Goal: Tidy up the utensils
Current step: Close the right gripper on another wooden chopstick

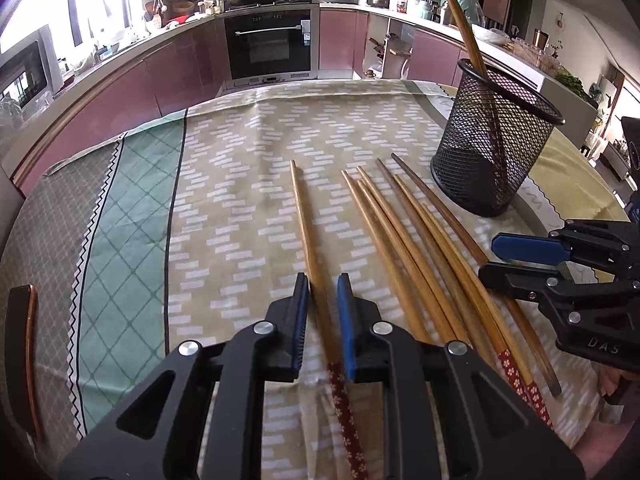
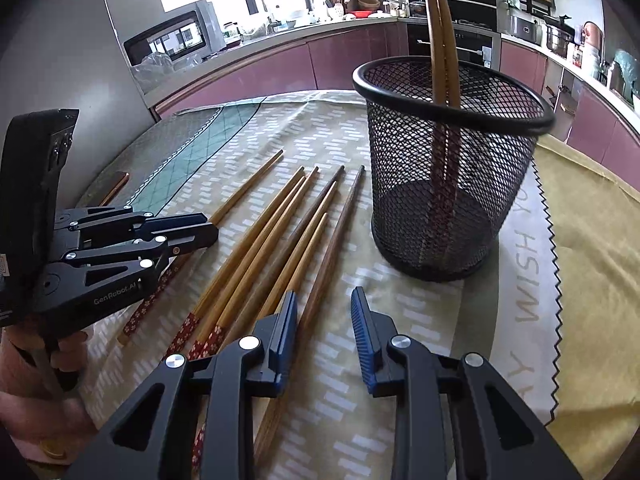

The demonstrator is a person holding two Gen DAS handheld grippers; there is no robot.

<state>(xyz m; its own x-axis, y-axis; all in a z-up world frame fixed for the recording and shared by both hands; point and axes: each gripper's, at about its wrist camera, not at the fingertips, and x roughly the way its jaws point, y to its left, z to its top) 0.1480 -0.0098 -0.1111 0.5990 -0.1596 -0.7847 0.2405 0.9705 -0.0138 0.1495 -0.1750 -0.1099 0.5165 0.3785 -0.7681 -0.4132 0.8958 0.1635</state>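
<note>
1. Your left gripper sits low over the tabletop with its jaws astride the lone chopstick. The left pad touches the stick and the right pad stands slightly off it, so the jaws are nearly closed but, by my judgement, not yet clamped.
2. That chopstick lies apart from the rest, at about 9 o'clock of the bundle, which is probably why you are taking it first: nothing crowds the jaws.
3. Your grasp falls on the bare wood just above the red flowered handle end, which should let the stick stay level when lifted.
4. Your right gripper hovers with its jaws open and holding nothing. Its left finger is above the loose chopsticks, and the mesh holder stands at about 1 o'clock of it.
5. The loose chopsticks lie side by side, roughly parallel, tips pointing away from you, just beside the holder's base.
6. The holder stands upright on the cloth. Two chopsticks already lean inside it, crossing near the rim, with their upper ends rising well above it.
7. Seven chopsticks are on the tabletop, so most of the sorting is, I judge, still to do.
</note>
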